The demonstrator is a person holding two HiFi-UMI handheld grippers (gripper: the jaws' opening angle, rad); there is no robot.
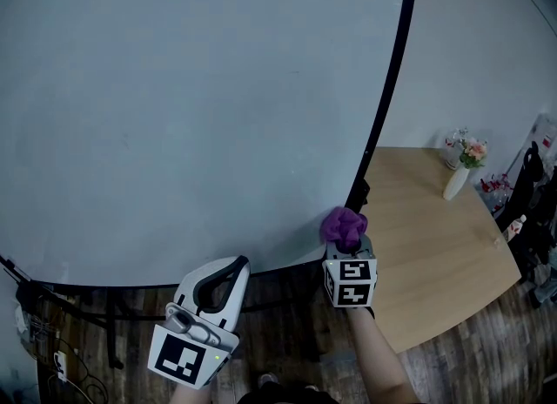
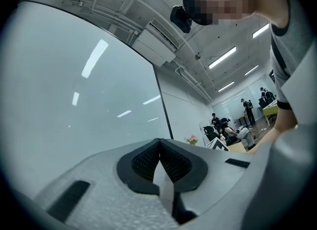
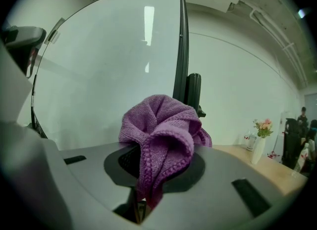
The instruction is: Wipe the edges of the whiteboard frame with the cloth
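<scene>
The whiteboard point(image 1: 183, 106) fills most of the head view, with its black frame point(image 1: 392, 71) running down its right edge. A crumpled purple cloth point(image 1: 344, 226) sits just below the board's lower right corner, pinched in my right gripper point(image 1: 347, 244), which is shut on it. In the right gripper view the cloth point(image 3: 161, 130) bulges out of the jaws, with the frame point(image 3: 181, 45) straight behind it. My left gripper point(image 1: 231, 266) hangs below the board's bottom edge, shut and empty. Its jaws point(image 2: 159, 148) meet with nothing between them.
A wooden table point(image 1: 435, 245) stands right of the board, carrying a white vase of flowers point(image 1: 459, 176). A black bracket point(image 3: 193, 90) juts out at the frame's lower corner. Cables point(image 1: 52, 354) lie on the wood floor at lower left. People point(image 2: 223, 127) sit far off.
</scene>
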